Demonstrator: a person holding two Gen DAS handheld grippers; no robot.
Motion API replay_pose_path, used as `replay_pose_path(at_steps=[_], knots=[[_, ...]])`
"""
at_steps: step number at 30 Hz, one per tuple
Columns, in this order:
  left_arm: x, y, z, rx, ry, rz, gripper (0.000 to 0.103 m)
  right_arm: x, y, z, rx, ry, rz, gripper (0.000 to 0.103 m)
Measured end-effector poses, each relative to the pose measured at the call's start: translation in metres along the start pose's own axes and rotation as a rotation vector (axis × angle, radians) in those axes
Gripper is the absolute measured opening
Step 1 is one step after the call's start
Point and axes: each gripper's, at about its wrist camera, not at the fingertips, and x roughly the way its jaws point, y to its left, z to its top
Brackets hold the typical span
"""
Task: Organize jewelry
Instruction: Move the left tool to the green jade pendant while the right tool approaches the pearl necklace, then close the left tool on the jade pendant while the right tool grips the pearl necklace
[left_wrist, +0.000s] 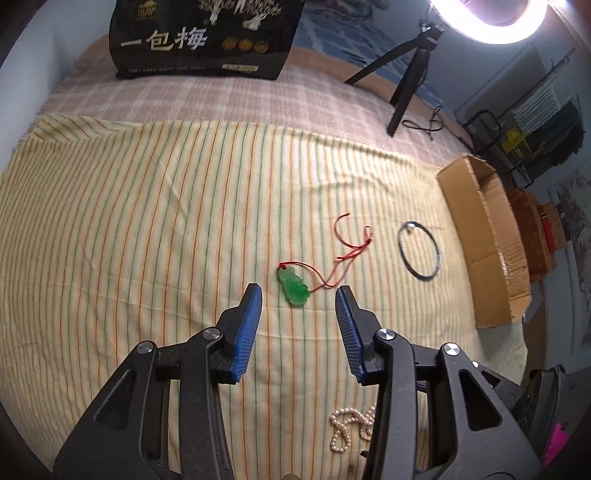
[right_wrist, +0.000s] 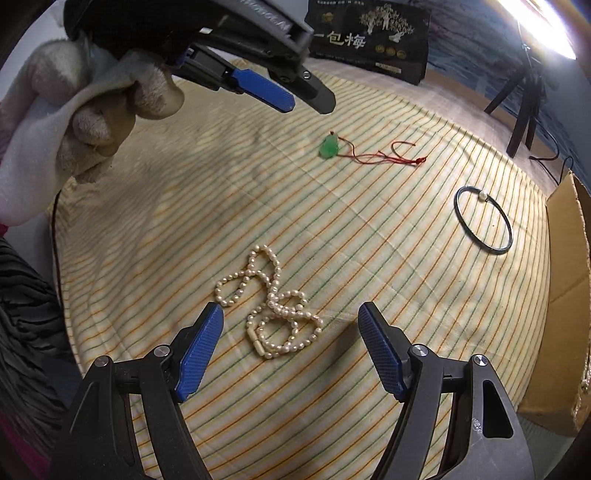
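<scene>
A green pendant (left_wrist: 293, 290) on a red cord (left_wrist: 349, 251) lies on the striped cloth, just ahead of my open, empty left gripper (left_wrist: 299, 295). A dark bangle (left_wrist: 419, 249) with a small bead lies to its right. A pearl necklace (right_wrist: 271, 308) lies bunched just ahead of my open, empty right gripper (right_wrist: 291, 314); it also shows in the left wrist view (left_wrist: 349, 428). In the right wrist view the pendant (right_wrist: 328, 147) and bangle (right_wrist: 484, 224) lie farther off, and the left gripper (right_wrist: 295, 98), held by a gloved hand, hovers at upper left.
An open cardboard box (left_wrist: 484, 240) stands at the cloth's right edge; it also shows in the right wrist view (right_wrist: 569, 295). A black printed bag (left_wrist: 203, 37) stands at the back. A tripod (left_wrist: 410, 74) with a ring light (left_wrist: 491, 14) stands at the back right.
</scene>
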Motion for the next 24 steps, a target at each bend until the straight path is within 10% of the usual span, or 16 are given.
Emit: replay_pose_path(at_steps=[24], knots=[[0.048,-0.004,0.009,-0.066,0.056,0.095,0.018,0.021,0.011,0.011,-0.106,0.008,-0.087,0.074]])
